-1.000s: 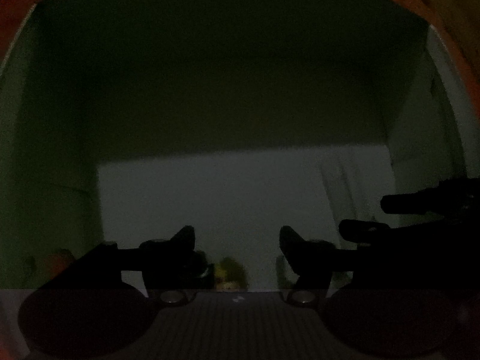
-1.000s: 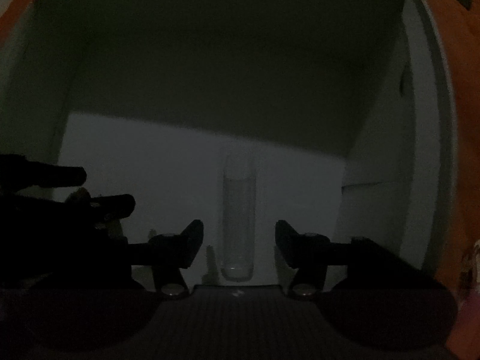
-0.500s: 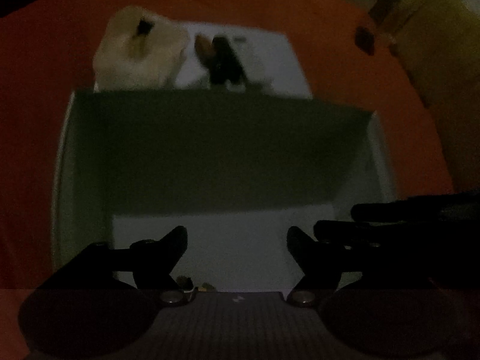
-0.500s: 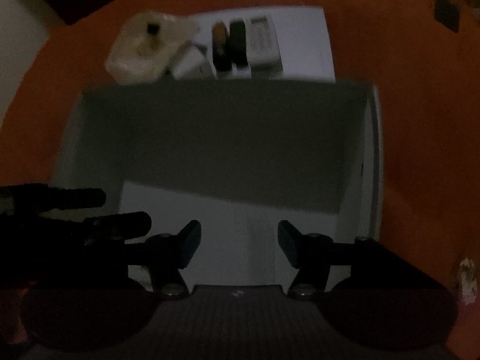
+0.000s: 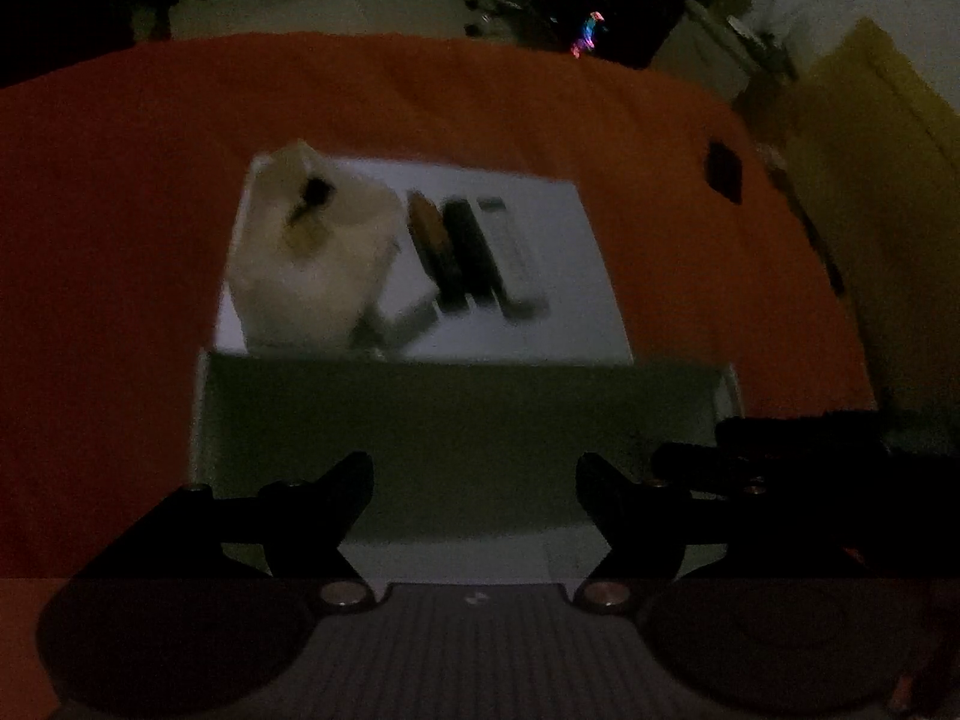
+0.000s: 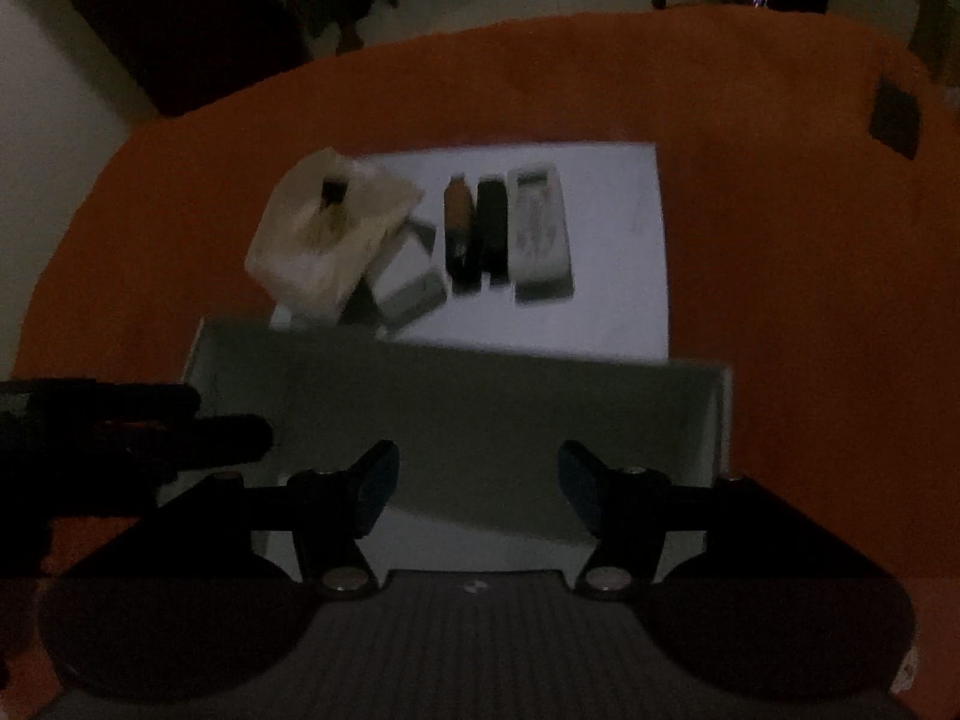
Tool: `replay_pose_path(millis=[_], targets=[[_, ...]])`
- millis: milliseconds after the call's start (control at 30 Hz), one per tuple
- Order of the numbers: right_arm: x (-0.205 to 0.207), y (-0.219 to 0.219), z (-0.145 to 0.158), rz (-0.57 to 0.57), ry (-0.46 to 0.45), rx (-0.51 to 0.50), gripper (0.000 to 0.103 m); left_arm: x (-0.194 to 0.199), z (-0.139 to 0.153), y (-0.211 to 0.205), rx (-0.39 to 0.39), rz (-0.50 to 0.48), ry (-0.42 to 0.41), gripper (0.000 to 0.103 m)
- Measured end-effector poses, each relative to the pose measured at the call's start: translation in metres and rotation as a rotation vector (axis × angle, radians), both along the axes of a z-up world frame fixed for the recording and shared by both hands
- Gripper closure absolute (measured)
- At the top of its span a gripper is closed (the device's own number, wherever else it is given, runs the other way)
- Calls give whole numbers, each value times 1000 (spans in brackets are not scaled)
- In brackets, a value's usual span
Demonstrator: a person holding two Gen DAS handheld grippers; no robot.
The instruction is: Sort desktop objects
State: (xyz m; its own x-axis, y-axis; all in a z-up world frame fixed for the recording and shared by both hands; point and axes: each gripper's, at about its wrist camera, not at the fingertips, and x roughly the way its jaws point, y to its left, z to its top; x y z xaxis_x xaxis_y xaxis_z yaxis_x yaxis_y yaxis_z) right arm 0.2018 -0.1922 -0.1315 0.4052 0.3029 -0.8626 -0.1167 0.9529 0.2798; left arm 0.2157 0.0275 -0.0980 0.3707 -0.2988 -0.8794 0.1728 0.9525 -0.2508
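A white open box stands on the orange cloth right in front of both grippers. My left gripper is open and empty above the box's near part. My right gripper is open and empty beside it. Behind the box a white sheet carries a crumpled cream bag, a brown item, a black item and a white remote. A small grey device lies by the bag. The box's inside is mostly hidden.
The orange cloth covers the round table around the box and sheet. A small dark square lies at its far right. Beyond the table edge are a pale floor and dark furniture.
Both grippers have lifted up and back out of the box. One second ago they were inside it, near a clear tube and a small yellow item; now the far sheet shows.
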Motion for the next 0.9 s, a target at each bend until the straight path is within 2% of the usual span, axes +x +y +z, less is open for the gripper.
replay_pose_path(millis=[100,333,433,500,533,633,733,900], targets=[[13,-6,5,20,-73,-34,39,15,10,11,-15,44,-25,31],[46,-26,2,-44,-75,-10,40,61,23,30,-12,112,-54,31],[55,-29,-4,-54,-71,-21,40,85,22,39,7,145,-56,38],[60,-31,-8,-61,-68,-24,41,102,16,47,-13,176,-30,51],[62,-32,-9,-65,-68,-24,41,109,12,52,-29,195,-12,53],[70,-33,-12,-77,-77,-22,41,128,-7,64,-37,262,29,54],[80,-29,-16,-74,-84,-23,41,140,-24,62,-34,280,61,54],[101,-17,-33,-64,-87,-66,41,156,-41,45,-25,249,4,56]])
